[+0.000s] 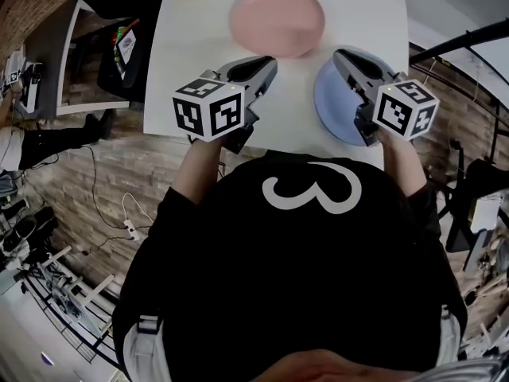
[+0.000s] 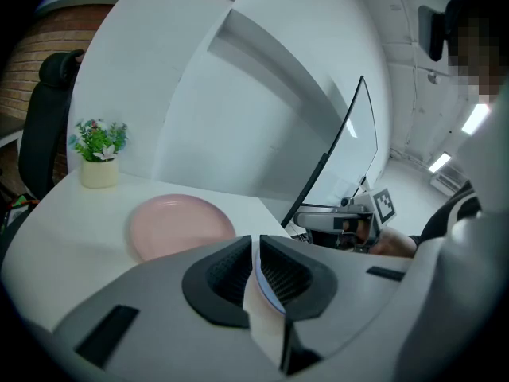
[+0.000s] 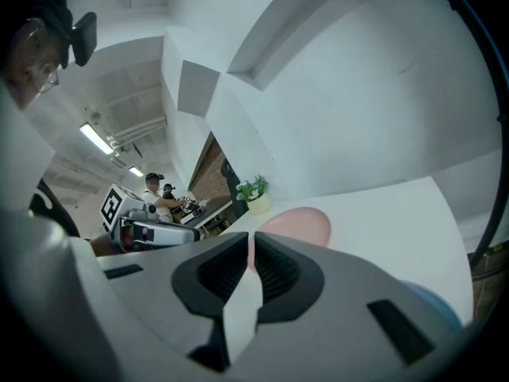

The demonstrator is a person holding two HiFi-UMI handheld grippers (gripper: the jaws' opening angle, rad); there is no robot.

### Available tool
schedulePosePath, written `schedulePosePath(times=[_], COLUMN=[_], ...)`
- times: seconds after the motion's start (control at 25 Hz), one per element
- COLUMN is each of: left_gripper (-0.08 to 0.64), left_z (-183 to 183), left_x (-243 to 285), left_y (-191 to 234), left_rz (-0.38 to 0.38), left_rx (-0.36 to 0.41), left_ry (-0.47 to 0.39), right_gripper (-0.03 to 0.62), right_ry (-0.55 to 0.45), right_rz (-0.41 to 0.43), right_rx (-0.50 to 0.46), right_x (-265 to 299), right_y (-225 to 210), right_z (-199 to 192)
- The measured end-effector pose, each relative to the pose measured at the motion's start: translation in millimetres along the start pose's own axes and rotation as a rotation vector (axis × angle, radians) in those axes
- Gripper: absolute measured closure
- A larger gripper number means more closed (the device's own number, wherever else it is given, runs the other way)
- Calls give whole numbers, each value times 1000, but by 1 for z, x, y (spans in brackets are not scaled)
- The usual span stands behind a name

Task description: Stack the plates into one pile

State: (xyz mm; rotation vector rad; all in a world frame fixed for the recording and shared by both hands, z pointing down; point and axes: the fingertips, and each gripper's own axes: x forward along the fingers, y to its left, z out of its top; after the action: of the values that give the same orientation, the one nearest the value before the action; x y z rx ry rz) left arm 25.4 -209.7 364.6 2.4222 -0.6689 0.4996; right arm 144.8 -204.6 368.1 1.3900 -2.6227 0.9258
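A pink plate (image 1: 277, 18) lies at the far middle of the white table (image 1: 191, 70). A blue plate (image 1: 334, 106) lies nearer, at the table's right front corner. My left gripper (image 1: 269, 64) hovers over the table just short of the pink plate, shut with nothing between its jaws. My right gripper (image 1: 340, 56) hangs above the blue plate's far rim, shut and empty too. In the left gripper view the pink plate (image 2: 181, 225) lies ahead of the shut jaws (image 2: 255, 249). The right gripper view shows the pink plate (image 3: 298, 223) beyond its jaws (image 3: 251, 249) and the blue plate (image 3: 429, 297) low right.
A small potted plant (image 2: 99, 153) stands at the table's far left corner. A black chair (image 2: 44, 126) sits beyond that corner. A black pole (image 1: 461, 42) slants past the table's right side. Cables and a power strip (image 1: 131, 229) lie on the brick-pattern floor on the left.
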Motion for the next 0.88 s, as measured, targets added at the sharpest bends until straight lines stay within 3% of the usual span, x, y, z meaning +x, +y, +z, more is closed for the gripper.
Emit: schedulePosePath(times=[0.24,0.52,0.64,0.88], left_gripper=[537,471,457,446], left_z=[15,28,31,29], left_x=[-9,-15,-13,-4], left_y=[41,76,95,132], left_rz=[24,45,72,101], left_rx=[-5,-24,-47,-92], left_ry=[-18,-41,-42,-4], right_gripper=[557,554,497,476], right_ry=[13,52,78,124], right_rz=[-58,-112,-127,-211], right_rx=[-15,-22,-19,-15], right_x=[30,53,63,82], right_y=[-9,-23,-33,-62], right_z=[10,12,12,10])
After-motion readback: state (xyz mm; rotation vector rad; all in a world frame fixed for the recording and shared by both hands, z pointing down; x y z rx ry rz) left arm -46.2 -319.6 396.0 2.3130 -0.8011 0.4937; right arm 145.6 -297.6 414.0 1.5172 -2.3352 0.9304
